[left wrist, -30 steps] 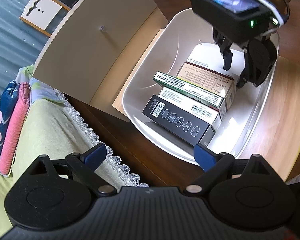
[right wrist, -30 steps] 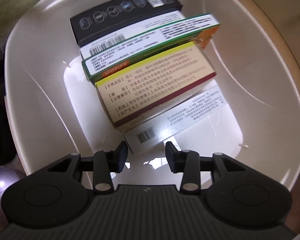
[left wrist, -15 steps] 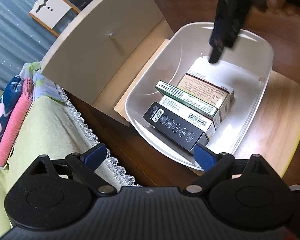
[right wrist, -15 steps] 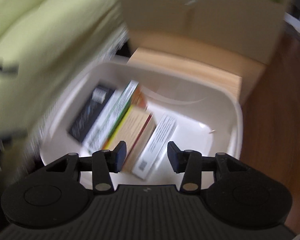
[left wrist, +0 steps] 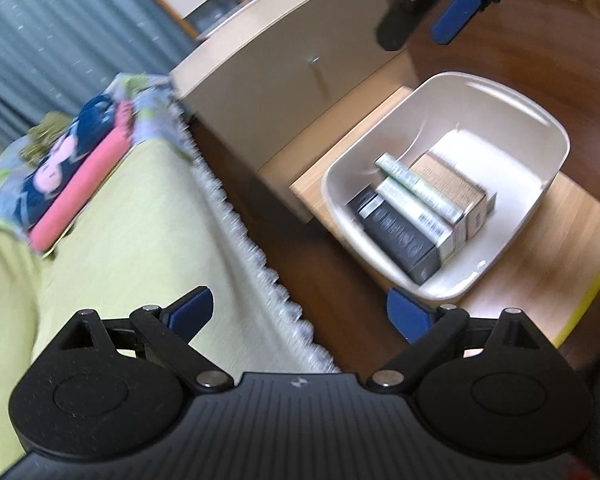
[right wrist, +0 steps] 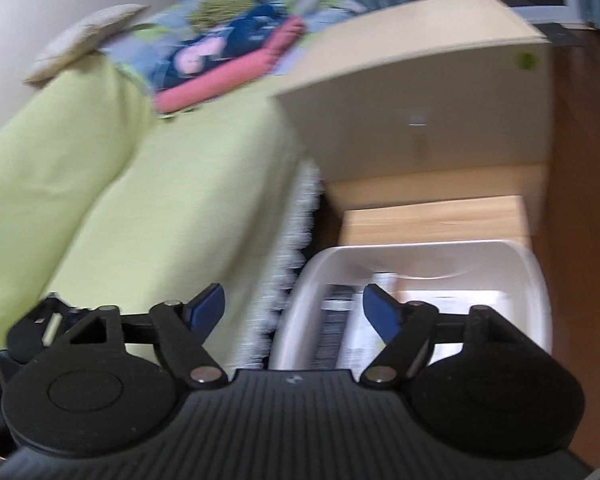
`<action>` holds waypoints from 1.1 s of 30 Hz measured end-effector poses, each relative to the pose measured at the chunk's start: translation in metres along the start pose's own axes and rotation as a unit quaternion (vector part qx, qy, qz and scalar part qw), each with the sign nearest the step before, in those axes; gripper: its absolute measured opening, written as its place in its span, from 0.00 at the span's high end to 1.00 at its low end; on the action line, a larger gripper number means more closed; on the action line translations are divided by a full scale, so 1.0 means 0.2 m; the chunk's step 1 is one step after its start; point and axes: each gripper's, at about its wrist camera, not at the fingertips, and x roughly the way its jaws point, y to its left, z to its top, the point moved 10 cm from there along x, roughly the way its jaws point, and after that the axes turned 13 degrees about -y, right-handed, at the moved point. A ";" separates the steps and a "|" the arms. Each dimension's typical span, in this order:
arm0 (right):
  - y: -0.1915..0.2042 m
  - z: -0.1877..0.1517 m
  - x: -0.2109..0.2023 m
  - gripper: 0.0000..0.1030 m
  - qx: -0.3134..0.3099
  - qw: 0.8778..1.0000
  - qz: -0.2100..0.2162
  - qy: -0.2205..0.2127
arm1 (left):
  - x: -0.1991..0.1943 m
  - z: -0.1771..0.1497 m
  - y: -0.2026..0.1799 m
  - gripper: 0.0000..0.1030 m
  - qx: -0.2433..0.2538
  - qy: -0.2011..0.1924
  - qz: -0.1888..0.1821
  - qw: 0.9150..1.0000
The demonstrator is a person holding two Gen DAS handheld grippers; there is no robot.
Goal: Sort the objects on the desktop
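Note:
A white plastic bin (left wrist: 556,152) sits on a light wooden board and holds several flat boxes side by side: a black box (left wrist: 396,232), green-and-white boxes (left wrist: 416,192) and a tan box (left wrist: 448,180). My left gripper (left wrist: 298,312) hangs open and empty above the bed's edge, short of the bin's near corner. The right gripper (left wrist: 428,24) is high at the top of the left wrist view, well above the bin. In its own view the right gripper (right wrist: 294,306) is open and empty, with the bin (right wrist: 420,248) and blurred boxes (right wrist: 336,320) just below it.
A beige cabinet (left wrist: 284,72) with a small knob stands behind the bin. A bed with a yellow-green cover (left wrist: 120,240) and a white lace trim (left wrist: 260,264) fills the left. Folded pink and blue cloths (left wrist: 80,172) lie on it. Dark wooden floor (left wrist: 500,52) surrounds the board (left wrist: 540,260).
The right gripper has lifted out of the bin, swung up and away, and its fingers have spread wider. The left gripper has drawn back and turned toward the bed. The boxes stay put.

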 end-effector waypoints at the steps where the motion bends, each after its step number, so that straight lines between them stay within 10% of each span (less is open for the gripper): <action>1: 0.08 -0.01 0.00 0.19 -0.001 1.000 0.014 0.000 | -0.04 -0.03 0.03 0.07 -0.005 0.006 0.007 1.000; 4: 0.29 -0.01 -0.02 0.04 -0.010 0.998 0.055 -0.003 | -0.16 -0.12 0.10 0.07 -0.027 0.023 0.031 0.999; 16: 1.02 -0.27 0.07 0.03 -0.027 0.985 0.160 0.051 | -0.68 -0.57 0.39 0.07 -0.103 0.074 0.130 0.983; 33: 1.88 -0.78 0.24 0.02 -0.081 0.956 0.260 0.106 | -1.26 -1.35 0.68 0.08 -0.247 0.157 0.246 0.924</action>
